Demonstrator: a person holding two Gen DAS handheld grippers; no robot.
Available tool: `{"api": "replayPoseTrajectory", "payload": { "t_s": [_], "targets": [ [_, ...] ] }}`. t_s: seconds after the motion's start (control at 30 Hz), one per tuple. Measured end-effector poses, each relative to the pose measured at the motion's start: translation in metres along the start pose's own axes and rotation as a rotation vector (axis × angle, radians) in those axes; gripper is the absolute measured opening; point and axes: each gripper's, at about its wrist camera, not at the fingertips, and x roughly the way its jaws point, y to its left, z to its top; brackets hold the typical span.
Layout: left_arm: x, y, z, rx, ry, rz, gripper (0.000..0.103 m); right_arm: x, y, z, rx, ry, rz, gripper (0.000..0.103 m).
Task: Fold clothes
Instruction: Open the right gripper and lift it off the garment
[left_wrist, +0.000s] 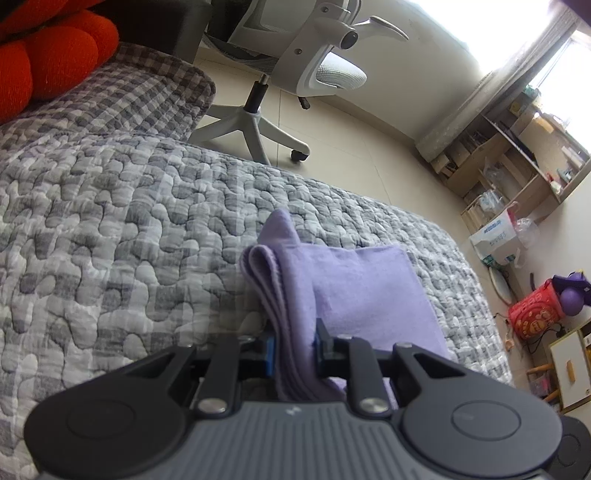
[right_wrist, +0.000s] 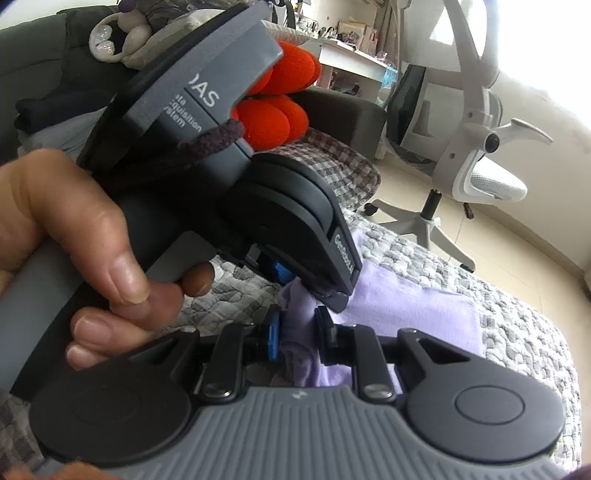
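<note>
Left wrist view: left gripper (left_wrist: 295, 350) pinches the lilac cloth (left_wrist: 362, 291); right gripper (right_wrist: 297, 334), narrowly parted, clamps the same cloth.

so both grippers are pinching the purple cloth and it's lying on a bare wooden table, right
Not quite. The left gripper and the right gripper both have the purple cloth between their fingers, but it lies on a grey quilted bed cover, not a bare wooden table. The left wrist view shows this most clearly.
</note>
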Motion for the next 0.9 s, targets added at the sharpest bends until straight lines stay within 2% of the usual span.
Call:
{"api": "replayPoseTrajectory", "payload": {
  "t_s": [0.1,0.17,0.33,0.5,0.6,0.77,0.9],
  "targets": [
    [0.001,-0.001,0.000,0.018,0.001,0.015,0.019,-0.002,-0.002,-0.002,0.000,0.028,0.045,0.033],
    [0.000,-0.002,0.000,0.028,-0.001,0.020,0.019,-0.005,-0.006,-0.003,0.000,0.054,0.068,0.042],
    [0.000,-0.004,-0.001,0.038,-0.002,0.031,0.019,-0.021,-0.041,-0.002,0.099,0.072,0.151,0.054],
    [0.001,-0.005,-0.002,0.038,-0.001,0.039,0.019,-0.033,-0.088,-0.006,0.266,0.067,0.076,0.054],
    [0.001,-0.006,-0.003,0.043,-0.003,0.044,0.019,-0.033,-0.108,-0.011,0.378,0.063,0.070,0.054],
    [0.001,-0.009,-0.005,0.053,-0.008,0.055,0.019,-0.022,-0.115,-0.016,0.395,0.093,0.050,0.054],
    [0.002,-0.009,-0.006,0.058,-0.012,0.063,0.019,-0.002,-0.128,-0.014,0.384,0.136,0.078,0.054]
  ]
}}
